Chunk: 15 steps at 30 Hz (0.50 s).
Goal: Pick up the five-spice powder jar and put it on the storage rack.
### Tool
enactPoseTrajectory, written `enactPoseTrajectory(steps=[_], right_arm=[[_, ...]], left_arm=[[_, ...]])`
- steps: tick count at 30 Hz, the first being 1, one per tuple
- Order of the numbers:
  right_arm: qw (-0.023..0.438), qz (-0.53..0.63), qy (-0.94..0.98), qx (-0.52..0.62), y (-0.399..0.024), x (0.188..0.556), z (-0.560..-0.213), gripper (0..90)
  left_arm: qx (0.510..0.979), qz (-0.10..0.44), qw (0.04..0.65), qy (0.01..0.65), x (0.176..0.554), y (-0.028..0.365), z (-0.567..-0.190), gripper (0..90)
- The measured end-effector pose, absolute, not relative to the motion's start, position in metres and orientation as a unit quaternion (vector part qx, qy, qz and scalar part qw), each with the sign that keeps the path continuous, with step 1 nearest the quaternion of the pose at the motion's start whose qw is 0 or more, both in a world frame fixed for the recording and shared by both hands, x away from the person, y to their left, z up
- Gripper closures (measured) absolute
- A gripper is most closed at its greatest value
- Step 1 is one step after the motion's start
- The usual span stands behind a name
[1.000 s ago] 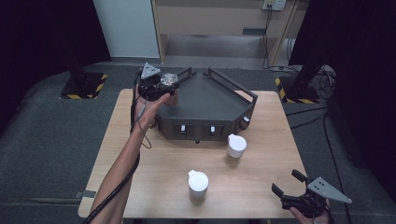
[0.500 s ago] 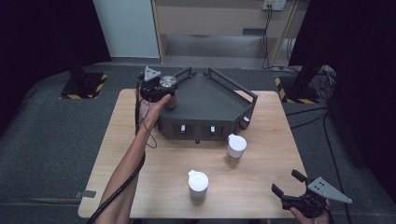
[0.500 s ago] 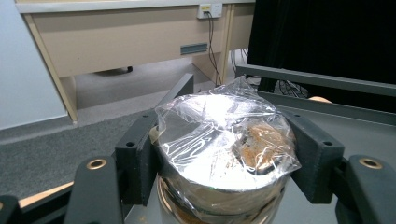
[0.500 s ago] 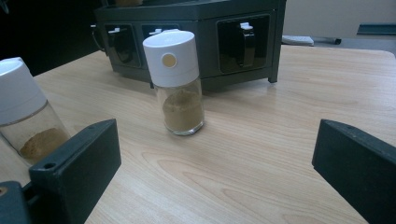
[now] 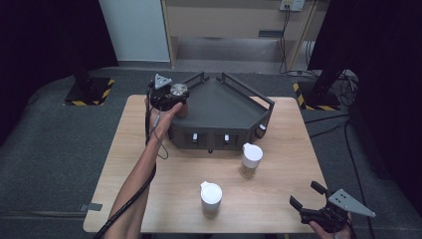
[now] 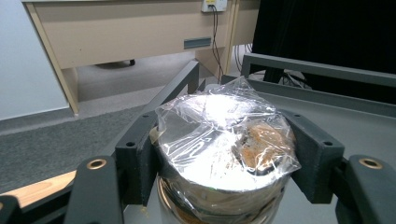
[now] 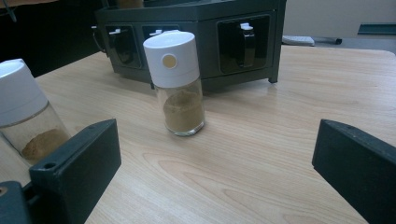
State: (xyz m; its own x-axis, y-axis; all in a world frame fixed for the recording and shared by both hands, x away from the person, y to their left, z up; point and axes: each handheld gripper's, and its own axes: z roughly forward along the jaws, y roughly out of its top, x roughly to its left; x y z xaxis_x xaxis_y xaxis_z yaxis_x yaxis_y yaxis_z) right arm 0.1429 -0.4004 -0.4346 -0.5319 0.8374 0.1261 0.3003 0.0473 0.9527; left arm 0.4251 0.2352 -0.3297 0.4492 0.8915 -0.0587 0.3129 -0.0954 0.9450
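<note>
Jar, round and silvery with clear film stretched over its top, is held upright, its long axis vertical, over the left end of the dark rack on the table. It is clamped between the jaws of the left gripper, pads pressed on both sides. The right gripper is kept low at the table's near right corner, jaws spread wide and empty, pointed toward two white-capped spice bottles.

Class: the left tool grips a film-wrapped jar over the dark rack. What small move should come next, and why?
Probably lower it a little further and let go: the left tool is shut on the jar, just above the rack top near its left rail.
</note>
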Motion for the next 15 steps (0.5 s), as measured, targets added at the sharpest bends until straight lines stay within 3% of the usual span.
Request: enactPoseTrajectory(steps=[11, 15], right_arm=[[0.243, 0.551, 0.680, 0.418, -0.4006, 0.1429, -0.4347, 1.3], [0.242, 0.551, 0.680, 0.419, -0.4008, 0.1429, -0.4348, 1.3]], left_arm=[[0.684, 0.285, 0.507, 0.441, 0.4264, 0.2347, -0.3304, 32.3], [0.677, 0.283, 0.518, 0.440, 0.4264, 0.2361, -0.3301, 20.4]])
